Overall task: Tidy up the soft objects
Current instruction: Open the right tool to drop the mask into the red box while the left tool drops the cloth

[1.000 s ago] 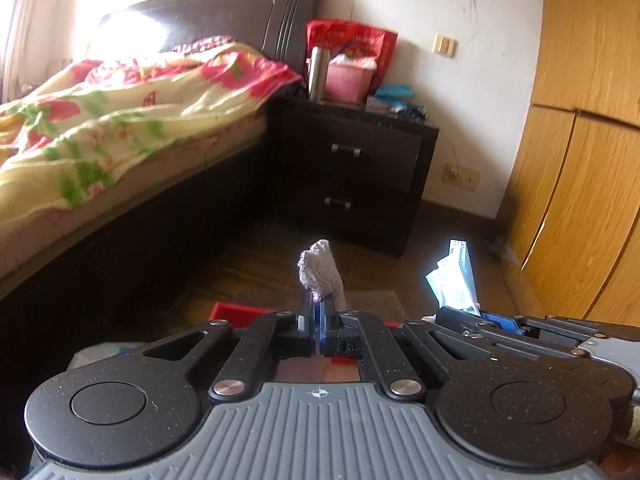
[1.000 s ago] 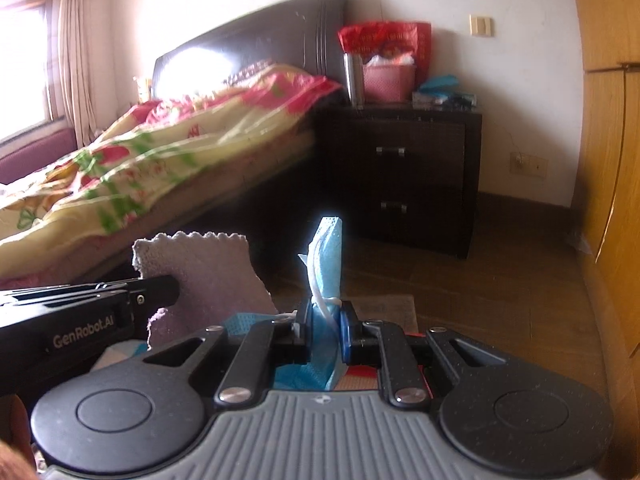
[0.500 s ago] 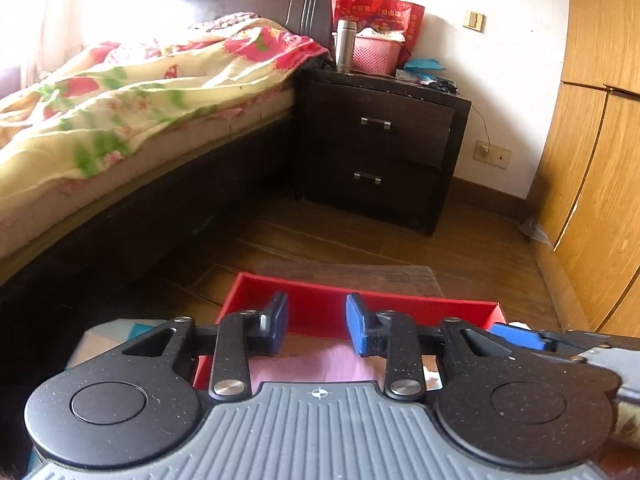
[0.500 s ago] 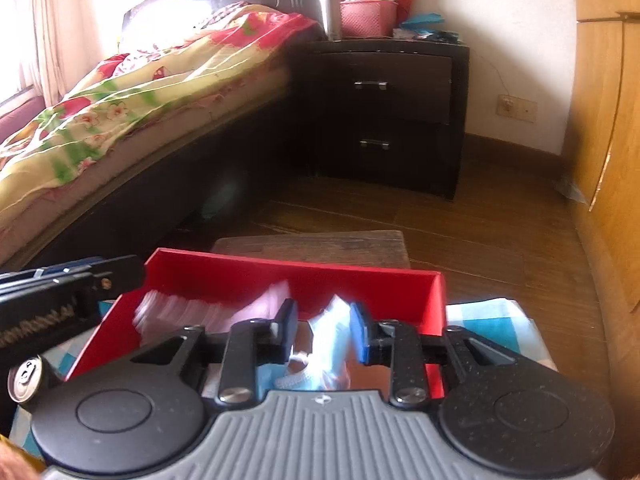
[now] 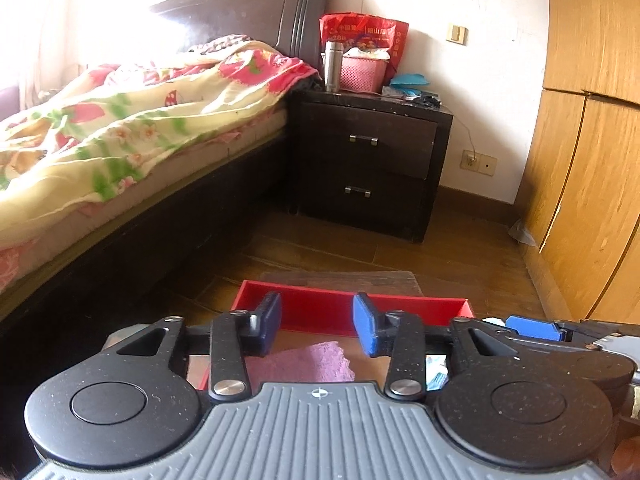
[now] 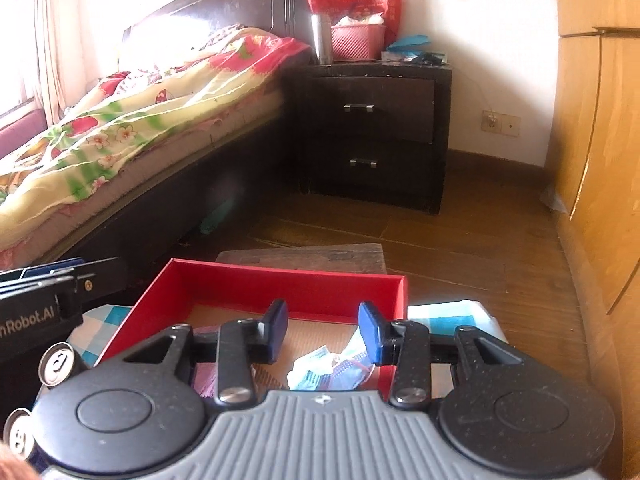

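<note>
Pink cloth (image 5: 310, 362): lies on the brown floor of the red box, below and between the left tool's pads; in the right wrist view only a purple-pink edge (image 6: 206, 380) shows behind the left linkage.
Blue face mask (image 6: 332, 368): crumpled in the box's right part, near the right wall; the right wrist view shows it plainly, the left wrist view only a sliver (image 5: 436, 372) behind a linkage.
Red box (image 6: 280, 280): open-topped, shallow, red walls, on a blue-and-white checked cloth (image 6: 452, 314) seen best from the right wrist.
Left tool (image 5: 316, 320): jaws spread and have just been opening; nothing between the blue pads, cloth lying free beneath.
Right tool (image 6: 323, 326): jaws apart and have just been opening; the mask lies below them, not pinched. Its blue tip (image 5: 532, 326) shows at the right edge of the left wrist view.
Left tool's body (image 6: 48, 300): enters the right wrist view from the left, beside the box.
Drink cans (image 6: 58, 362): two tops at lower left, right wrist view only.
Wooden board (image 6: 304, 258): just beyond the box.
Surroundings: bed with floral quilt (image 5: 132, 120), dark nightstand (image 5: 368, 160), pink basket (image 5: 362, 74), steel flask (image 5: 332, 66), wooden wardrobe (image 5: 592, 160).
</note>
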